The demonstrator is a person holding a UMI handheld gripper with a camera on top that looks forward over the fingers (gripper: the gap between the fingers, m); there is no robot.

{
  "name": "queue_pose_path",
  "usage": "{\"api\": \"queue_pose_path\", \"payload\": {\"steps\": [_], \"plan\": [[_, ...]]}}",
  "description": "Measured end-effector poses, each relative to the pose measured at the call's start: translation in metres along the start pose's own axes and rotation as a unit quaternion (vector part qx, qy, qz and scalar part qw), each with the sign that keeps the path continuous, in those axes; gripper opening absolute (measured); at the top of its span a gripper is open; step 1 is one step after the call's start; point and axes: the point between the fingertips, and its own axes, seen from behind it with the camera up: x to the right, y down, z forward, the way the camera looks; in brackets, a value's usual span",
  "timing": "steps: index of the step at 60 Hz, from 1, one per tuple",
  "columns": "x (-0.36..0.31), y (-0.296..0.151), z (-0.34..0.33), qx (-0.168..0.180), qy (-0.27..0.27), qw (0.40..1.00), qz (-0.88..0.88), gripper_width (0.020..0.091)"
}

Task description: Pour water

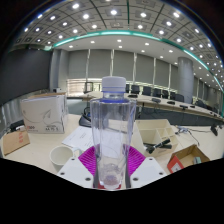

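Observation:
A clear plastic water bottle (112, 130) with a pale cap stands upright between my fingers, raised above the table. My gripper (111, 160) is shut on the bottle, its magenta pads (89, 160) pressing on both sides of the lower part. A white cup (62, 156) sits on the table just left of the fingers, below the bottle's level.
A white cardboard box (44, 112) stands at the left of the light table (30, 150). A small open box (157, 132) and an orange-edged box (188, 158) lie to the right. Long desks with chairs fill the room behind.

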Motion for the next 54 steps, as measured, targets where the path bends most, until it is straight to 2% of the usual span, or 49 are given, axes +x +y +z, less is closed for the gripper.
{"api": "queue_pose_path", "payload": {"steps": [13,17,19,23,28,31,33,35,37,38,40,44,54], "plan": [[-0.01,0.035,0.02,0.0,-0.029,0.998,0.052,0.0366],[-0.008,0.056,0.025,-0.018,-0.031,0.998,0.053,0.0365],[-0.01,0.053,0.023,-0.003,-0.032,0.998,0.054,0.0375],[-0.012,0.055,0.022,-0.001,-0.034,0.999,0.041,0.0399],[-0.01,0.055,0.02,0.013,-0.033,0.999,0.034,0.047],[-0.012,0.057,0.019,0.01,-0.031,0.999,0.031,0.052],[-0.014,0.063,0.02,-0.004,-0.029,0.999,0.03,0.0557],[-0.016,0.07,0.019,-0.022,-0.032,0.999,0.031,0.0663],[-0.018,0.075,0.017,-0.035,-0.033,0.998,0.034,0.0823],[-0.017,0.078,0.016,-0.038,-0.033,0.998,0.036,0.0871],[-0.016,0.08,0.012,-0.049,-0.026,0.998,0.041,0.0835],[-0.014,0.081,-0.002,-0.067,-0.006,0.997,0.045,0.0864],[-0.028,0.062,-0.062,-0.1,0.025,0.993,0.056,0.086]]}}
